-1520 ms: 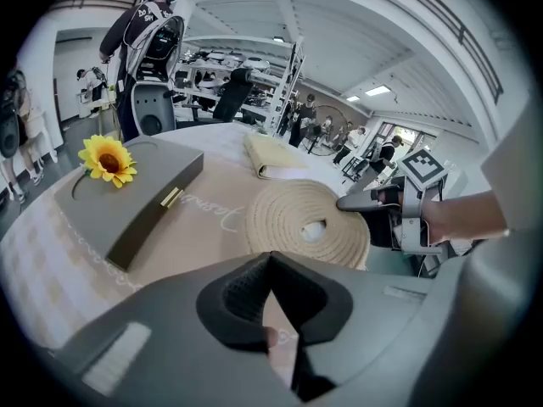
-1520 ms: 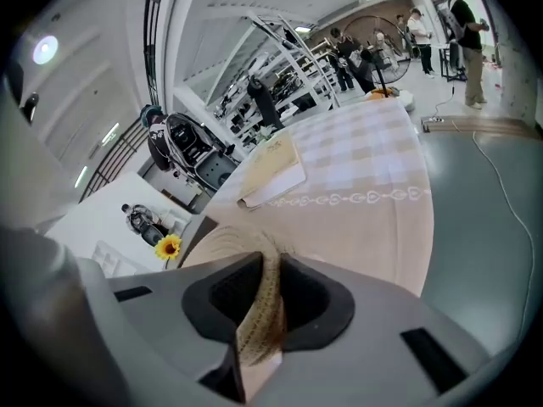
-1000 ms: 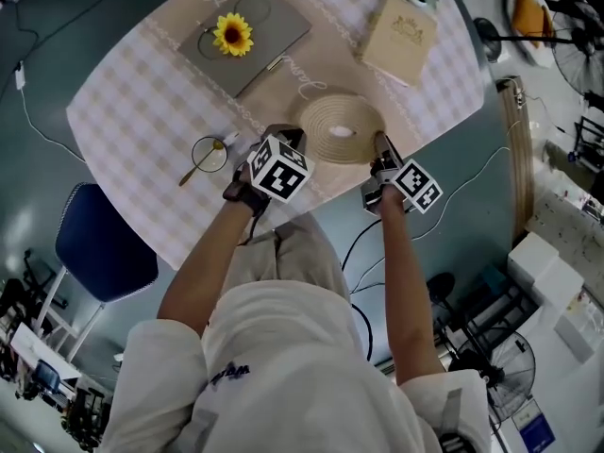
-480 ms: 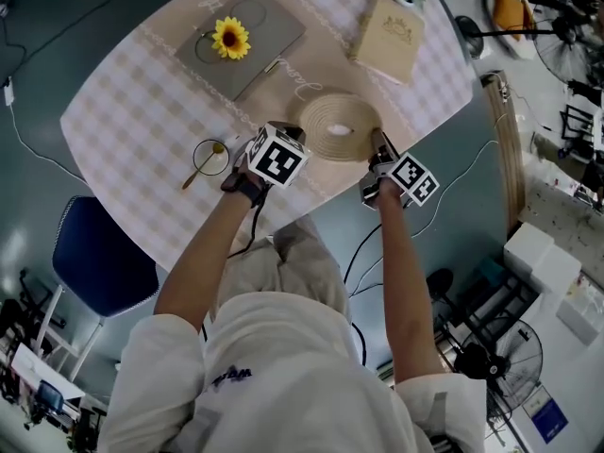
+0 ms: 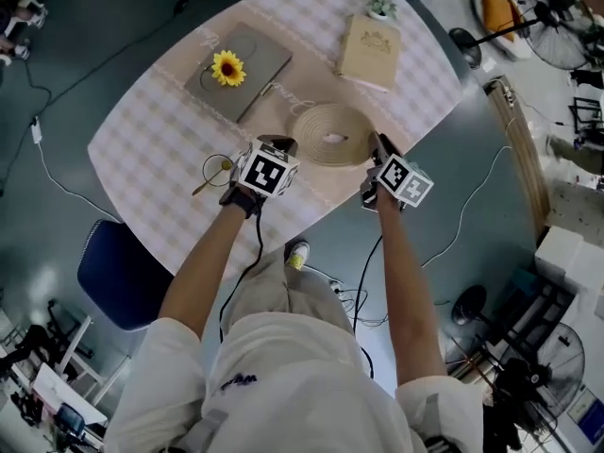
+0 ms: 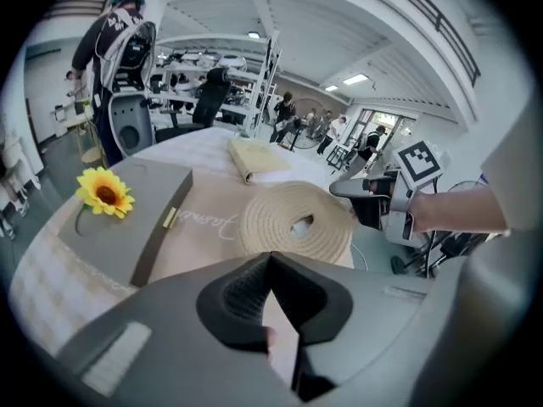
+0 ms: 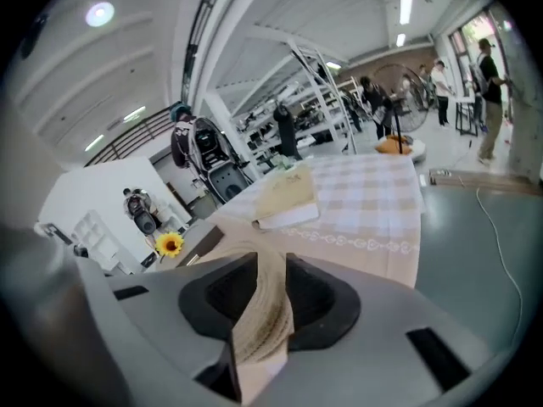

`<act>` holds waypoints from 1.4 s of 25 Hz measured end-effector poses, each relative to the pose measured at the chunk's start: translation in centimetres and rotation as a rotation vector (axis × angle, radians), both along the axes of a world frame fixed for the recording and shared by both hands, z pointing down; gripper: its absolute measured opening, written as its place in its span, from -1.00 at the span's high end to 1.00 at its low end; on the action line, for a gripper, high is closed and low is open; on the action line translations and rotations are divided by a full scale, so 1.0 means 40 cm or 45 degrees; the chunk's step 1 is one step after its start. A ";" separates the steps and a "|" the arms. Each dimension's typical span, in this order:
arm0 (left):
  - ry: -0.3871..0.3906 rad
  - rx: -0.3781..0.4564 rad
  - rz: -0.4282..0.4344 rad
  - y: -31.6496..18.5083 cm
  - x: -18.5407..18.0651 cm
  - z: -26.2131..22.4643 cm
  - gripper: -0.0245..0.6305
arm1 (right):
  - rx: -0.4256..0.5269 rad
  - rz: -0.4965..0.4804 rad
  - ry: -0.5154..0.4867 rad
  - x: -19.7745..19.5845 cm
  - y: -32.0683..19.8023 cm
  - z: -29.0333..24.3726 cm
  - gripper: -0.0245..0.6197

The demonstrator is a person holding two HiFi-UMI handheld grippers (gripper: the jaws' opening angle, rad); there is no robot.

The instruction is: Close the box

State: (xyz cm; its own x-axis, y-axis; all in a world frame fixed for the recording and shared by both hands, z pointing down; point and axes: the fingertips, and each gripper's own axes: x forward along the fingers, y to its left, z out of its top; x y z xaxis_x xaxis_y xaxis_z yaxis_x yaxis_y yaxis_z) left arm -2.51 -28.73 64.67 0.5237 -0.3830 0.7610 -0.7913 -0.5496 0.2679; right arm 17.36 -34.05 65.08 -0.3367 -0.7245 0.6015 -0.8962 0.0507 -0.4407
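Left gripper (image 5: pixel 280 142) pinched on pale strip (image 6: pixel 282 346), unclear what. Right gripper (image 5: pixel 377 140) jaws just opening, mat (image 5: pixel 316 125) rim loose between them. Box (image 5: pixel 241 71) well apart, lid down

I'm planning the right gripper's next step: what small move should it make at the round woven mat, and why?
Probably draw the right gripper straight back off the woven mat. Its fingers have just been opening, and the mat's rim stands between them with a gap on one side, so backing away should clear it without dragging the mat.

Bright even indoor light, sharp, fisheye-warped edges
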 end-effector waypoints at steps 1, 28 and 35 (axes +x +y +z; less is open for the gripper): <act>-0.010 0.045 -0.009 0.009 -0.009 -0.038 0.92 | 0.050 -0.026 0.014 -0.006 0.002 -0.036 0.60; 0.074 1.003 -0.276 0.646 -0.068 -0.818 0.92 | 0.814 -0.104 0.176 0.155 0.787 -0.788 0.70; 0.016 1.164 -0.230 0.695 -0.027 -0.878 0.92 | 0.948 -0.106 0.164 0.142 0.851 -0.881 0.70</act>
State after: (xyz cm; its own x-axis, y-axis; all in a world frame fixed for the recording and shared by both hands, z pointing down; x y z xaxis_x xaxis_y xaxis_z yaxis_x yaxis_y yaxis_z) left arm -3.59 -0.92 29.54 0.4037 -0.9072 0.1180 -0.8854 -0.4199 -0.1996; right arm 23.04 0.00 29.84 -0.3680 -0.9298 0.0019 -0.9185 0.3632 -0.1561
